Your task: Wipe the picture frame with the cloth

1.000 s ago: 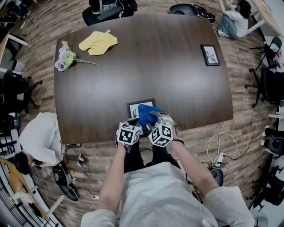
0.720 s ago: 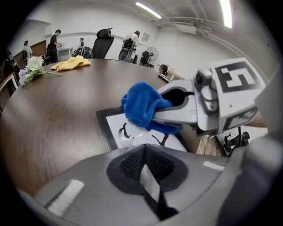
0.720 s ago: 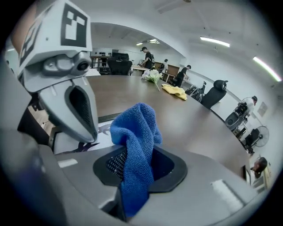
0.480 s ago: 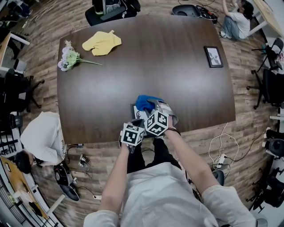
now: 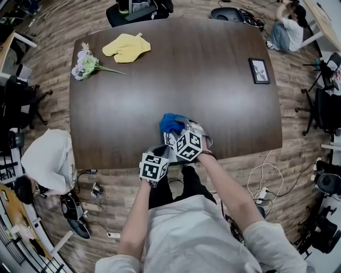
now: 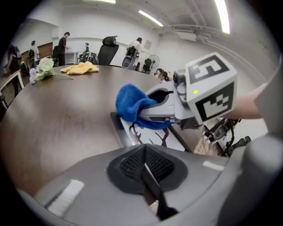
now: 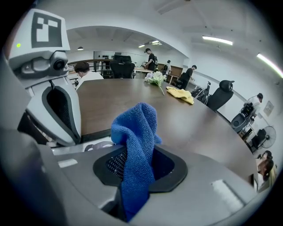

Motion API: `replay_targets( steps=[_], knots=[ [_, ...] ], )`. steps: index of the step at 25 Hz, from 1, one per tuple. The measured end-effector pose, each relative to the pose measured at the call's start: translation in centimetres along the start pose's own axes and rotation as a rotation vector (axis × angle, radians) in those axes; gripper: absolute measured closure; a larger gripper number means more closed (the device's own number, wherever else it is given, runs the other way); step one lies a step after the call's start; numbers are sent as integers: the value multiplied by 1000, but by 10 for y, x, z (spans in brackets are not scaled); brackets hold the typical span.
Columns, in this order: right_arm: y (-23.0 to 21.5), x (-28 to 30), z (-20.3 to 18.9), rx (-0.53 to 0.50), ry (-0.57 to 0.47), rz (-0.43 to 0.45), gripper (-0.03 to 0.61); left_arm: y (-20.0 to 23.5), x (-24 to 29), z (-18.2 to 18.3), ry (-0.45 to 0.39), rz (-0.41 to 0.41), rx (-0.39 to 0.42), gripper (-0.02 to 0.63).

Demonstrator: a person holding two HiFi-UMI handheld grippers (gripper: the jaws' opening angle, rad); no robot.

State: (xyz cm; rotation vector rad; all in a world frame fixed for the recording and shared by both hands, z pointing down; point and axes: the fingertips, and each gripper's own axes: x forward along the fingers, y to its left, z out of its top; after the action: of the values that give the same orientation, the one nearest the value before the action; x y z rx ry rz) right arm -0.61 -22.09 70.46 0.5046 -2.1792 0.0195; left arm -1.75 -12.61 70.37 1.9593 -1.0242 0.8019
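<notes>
We take this for an open-plan office or meeting room. A big dark wooden table fills the middle, standing on a plank floor. Black swivel chairs are parked past its far edge and off to both sides. Cables trail over the floor by its near right corner. Long strip lights run across the white ceiling above it. Beyond its far end we see more desks and people standing. One person bends over by its near left corner.
</notes>
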Motion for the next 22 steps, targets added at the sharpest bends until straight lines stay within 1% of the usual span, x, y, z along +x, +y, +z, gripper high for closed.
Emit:
replay_targets(
  steps=[2, 5, 7, 9, 11, 14, 16, 19, 22],
  knots=[
    [-1, 0, -1, 2, 5, -1, 485, 9, -9, -7, -11, 12, -26, 561],
    [1, -1, 4, -27, 6, -10, 485, 16, -15, -20, 3, 7, -46, 561],
    [3, -1, 16, -45, -28, -26, 485, 16, -14, -25, 15, -2, -43, 561],
    [1, 2, 28, -40, -61, -46, 485, 13, -12, -27, 25, -6, -29, 561],
    [3, 7, 32, -36, -58, -40, 485, 13, -11, -27, 29, -8, -19, 561],
    [14, 12, 32, -30, -52, 2, 486, 12, -10, -27, 38, -2, -5, 561],
    [25, 10, 30, -28, -59, 50, 488, 12, -9, -27, 42, 1, 1, 560],
    [47, 1, 22, -61, -68, 139, 491, 13, -10, -27, 41, 1, 1, 560],
    [71, -9, 13, -117, -75, 194, 491, 14, -10, -28, 40, 4, 6, 560]
  ],
)
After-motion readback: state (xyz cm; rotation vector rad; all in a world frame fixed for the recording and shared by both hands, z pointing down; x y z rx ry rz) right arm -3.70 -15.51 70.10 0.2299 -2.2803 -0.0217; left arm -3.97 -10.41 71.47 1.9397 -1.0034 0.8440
